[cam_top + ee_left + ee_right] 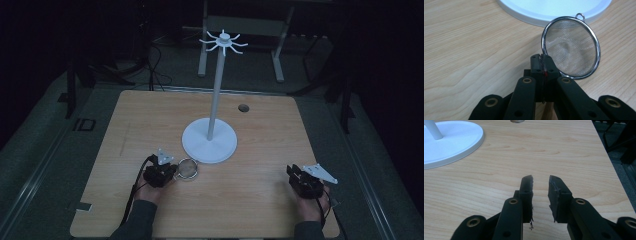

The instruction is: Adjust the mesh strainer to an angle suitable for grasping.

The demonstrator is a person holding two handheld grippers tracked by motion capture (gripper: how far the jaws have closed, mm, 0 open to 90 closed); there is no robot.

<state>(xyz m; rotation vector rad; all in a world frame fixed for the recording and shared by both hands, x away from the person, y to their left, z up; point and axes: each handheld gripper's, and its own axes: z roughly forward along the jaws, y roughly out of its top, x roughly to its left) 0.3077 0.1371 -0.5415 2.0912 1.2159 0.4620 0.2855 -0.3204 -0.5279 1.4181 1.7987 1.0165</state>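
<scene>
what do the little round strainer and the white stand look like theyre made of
The small round mesh strainer looks like metal: a shiny silvery wire rim and hanging loop around fine grey woven mesh. The tall white hook stand looks like painted metal or plastic; its smooth, matte, uniform white surface leaves that open.

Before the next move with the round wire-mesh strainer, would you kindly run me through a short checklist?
1. Grip: the left gripper has its jaws shut on the rim of the round metal mesh strainer: ok.
2. Small hanging loop on the strainer rim is free and faces the stand: ok.
3. White stand with a round base, a pole and hook arms on top is upright, nothing hanging on the hooks: ok.
4. Right gripper is open, holding nothing, over the wooden table: ok.
5. Firmness of the thin rim hold: cannot tell.
</scene>
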